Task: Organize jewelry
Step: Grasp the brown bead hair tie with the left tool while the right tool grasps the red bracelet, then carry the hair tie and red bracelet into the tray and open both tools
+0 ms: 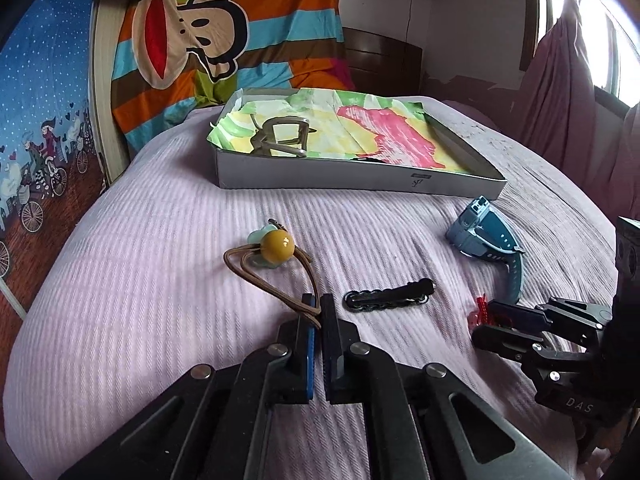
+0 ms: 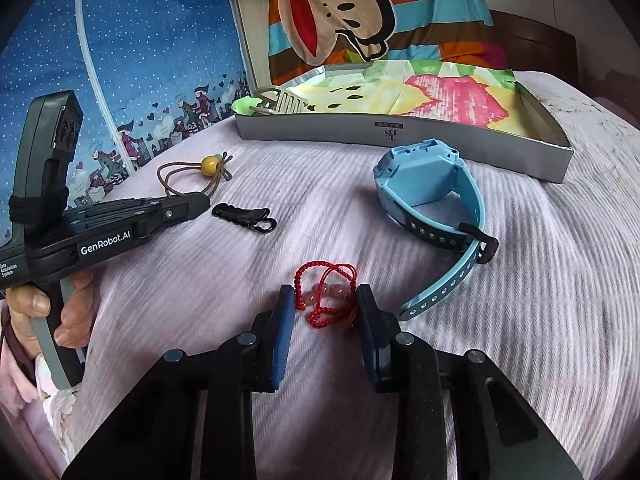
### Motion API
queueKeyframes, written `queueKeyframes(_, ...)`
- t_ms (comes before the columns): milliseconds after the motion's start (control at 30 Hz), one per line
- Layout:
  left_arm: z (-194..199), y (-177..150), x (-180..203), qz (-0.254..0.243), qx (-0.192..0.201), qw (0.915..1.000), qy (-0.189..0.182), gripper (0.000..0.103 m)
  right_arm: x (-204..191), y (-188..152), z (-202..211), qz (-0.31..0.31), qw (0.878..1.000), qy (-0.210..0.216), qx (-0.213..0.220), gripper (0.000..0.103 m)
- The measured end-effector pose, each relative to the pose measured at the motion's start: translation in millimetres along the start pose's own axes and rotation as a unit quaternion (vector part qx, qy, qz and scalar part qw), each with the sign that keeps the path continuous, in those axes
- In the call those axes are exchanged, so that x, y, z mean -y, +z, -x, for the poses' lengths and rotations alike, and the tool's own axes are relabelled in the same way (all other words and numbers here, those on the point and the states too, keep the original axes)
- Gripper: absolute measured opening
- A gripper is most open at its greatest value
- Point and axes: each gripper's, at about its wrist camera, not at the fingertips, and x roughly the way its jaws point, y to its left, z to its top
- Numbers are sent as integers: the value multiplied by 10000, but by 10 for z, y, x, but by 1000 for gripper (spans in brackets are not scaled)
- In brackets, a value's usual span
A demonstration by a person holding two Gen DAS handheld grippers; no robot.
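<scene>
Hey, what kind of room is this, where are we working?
Most likely a bedroom in a home. The jewelry lies on a bed with a pale pink ribbed bedspread, a striped cartoon-monkey blanket is propped at the far end, and a dark wooden headboard stands against the wall beside a curtained window.

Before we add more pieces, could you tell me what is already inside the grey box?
The grey box is lined with colourful paper. A metallic hair claw clip lies at its left end. Anything under the paper is hidden.
</scene>
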Motion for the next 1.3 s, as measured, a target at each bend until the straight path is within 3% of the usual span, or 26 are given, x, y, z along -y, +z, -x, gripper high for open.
queueKeyframes(133, 109, 27, 63, -132, 86, 9998, -81, 3, 10, -3, 30, -14, 10000, 21, 71, 22)
queueKeyframes(167, 139, 41, 69, -147, 100, 9998, -118, 3, 14, -4, 39, -9, 9999, 38, 99, 8)
queueKeyframes(200, 166, 53, 74, -176, 102, 9997, -140, 3, 15, -5, 52, -4, 9999, 38, 130, 7)
queueKeyframes(433, 254, 75, 160, -369, 33, 9991, -192, 3, 22, -3, 70, 3, 9998, 40, 186, 7)
queueKeyframes(700, 364, 345, 307, -587, 154, 9976, -323, 3, 124, 102, 288, -201, 9975, 122, 670, 7)
queueKeyframes(967, 376, 957, 418, -462, 487, 9952, -715, 3, 276, 481, 392, -199, 9941, 18, 1064, 7)
queueKeyframes(1133, 175, 1295, 568, -483, 700, 9942, -659, 3, 447, 838, 318, -322, 9924, -27, 1190, 7)
queueKeyframes(1300, -155, 1437, 643, -457, 610, 9950, -641, 3, 633, 1153, 96, -504, 9921, -123, 1140, 7)
